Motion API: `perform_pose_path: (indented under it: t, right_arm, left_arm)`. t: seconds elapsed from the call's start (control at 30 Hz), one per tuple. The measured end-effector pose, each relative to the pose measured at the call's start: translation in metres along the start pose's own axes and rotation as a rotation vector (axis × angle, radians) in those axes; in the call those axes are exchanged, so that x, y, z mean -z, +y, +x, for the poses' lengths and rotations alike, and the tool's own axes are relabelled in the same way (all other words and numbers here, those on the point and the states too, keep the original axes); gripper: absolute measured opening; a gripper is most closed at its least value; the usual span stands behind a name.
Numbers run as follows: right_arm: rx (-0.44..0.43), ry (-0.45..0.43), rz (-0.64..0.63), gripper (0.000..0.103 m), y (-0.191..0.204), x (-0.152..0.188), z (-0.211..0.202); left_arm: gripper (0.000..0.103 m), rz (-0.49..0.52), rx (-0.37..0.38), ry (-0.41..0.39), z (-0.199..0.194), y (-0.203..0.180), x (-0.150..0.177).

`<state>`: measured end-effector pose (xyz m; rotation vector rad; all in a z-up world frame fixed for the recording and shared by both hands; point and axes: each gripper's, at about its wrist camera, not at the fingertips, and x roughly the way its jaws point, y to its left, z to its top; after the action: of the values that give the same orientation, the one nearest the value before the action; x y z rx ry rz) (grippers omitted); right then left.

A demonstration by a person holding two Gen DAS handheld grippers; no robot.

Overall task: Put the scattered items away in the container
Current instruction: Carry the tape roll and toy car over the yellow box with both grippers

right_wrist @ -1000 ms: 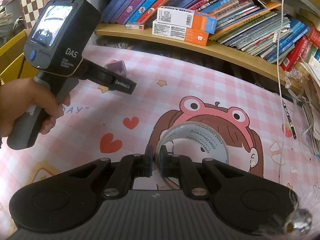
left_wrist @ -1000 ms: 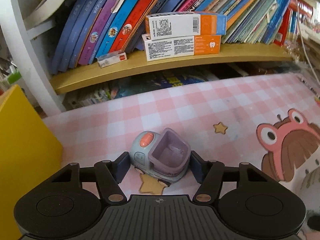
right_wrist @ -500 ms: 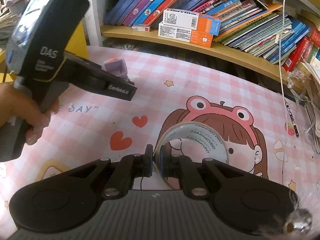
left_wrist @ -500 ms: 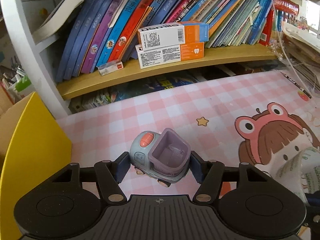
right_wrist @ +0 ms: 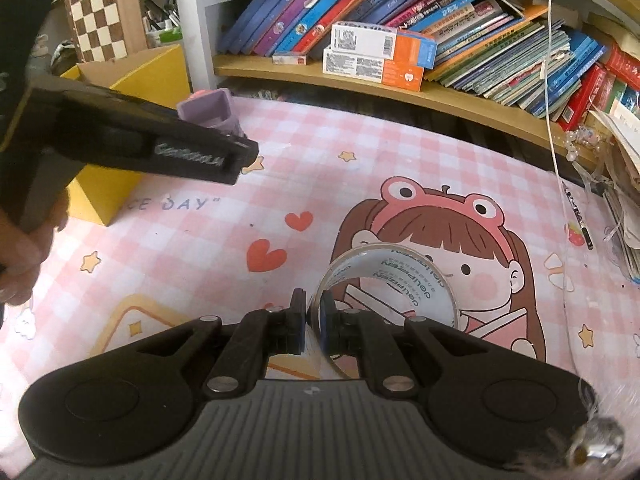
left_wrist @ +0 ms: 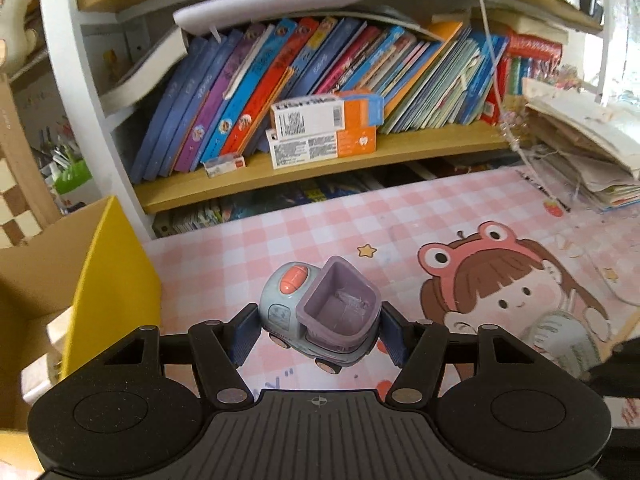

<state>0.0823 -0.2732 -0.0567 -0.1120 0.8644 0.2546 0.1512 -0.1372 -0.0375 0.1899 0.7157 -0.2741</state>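
Observation:
My left gripper [left_wrist: 318,334] is shut on a small toy truck [left_wrist: 320,316], grey-blue with a purple bucket, and holds it above the pink checked mat. The truck's bucket also shows in the right wrist view [right_wrist: 208,114], beside the left gripper's body [right_wrist: 132,144]. My right gripper [right_wrist: 314,320] is shut on the wall of a clear tape roll [right_wrist: 396,280], held above the mat. The yellow cardboard box [left_wrist: 108,276] stands open at the left, close to the truck; it also shows in the right wrist view [right_wrist: 120,184].
A wooden bookshelf [left_wrist: 320,160] with leaning books and two orange-and-white cartons [left_wrist: 324,132] runs along the back. A pile of papers [left_wrist: 588,152] lies at the right. A white cord [right_wrist: 554,120] hangs down at the right. A chessboard [right_wrist: 102,16] leans behind the box.
Both grippers have risen with their loads. The left gripper with the truck has lifted well above the mat and now stands beside the yellow box.

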Motion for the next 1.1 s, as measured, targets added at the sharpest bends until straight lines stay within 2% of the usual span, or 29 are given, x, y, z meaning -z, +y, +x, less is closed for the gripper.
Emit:
perform_pose_path:
  t: [0.23,0.43,0.73,1.1]
  right_arm:
    - [-0.017,-0.021,0.005,0.007,0.012,0.002,-0.011]
    - [-0.038,-0.026,-0.009,0.007,0.025,0.003,-0.016]
    - [-0.054,-0.035,-0.026,0.007,0.041,-0.002,-0.02]
    - [-0.072,-0.043,-0.047,0.007,0.072,-0.011,-0.023]
  left_arm:
    - [0.062,-0.038,0.019,-0.048,-0.034,0.007,0.0]
    - [0.062,-0.018,0.006,-0.085,-0.059,0.015,0.007]
    - [0.063,0.026,-0.034,-0.107,-0.091,0.032,0.027]
    - [0.063,0.0,-0.052,-0.101,-0.118,0.07,0.045]
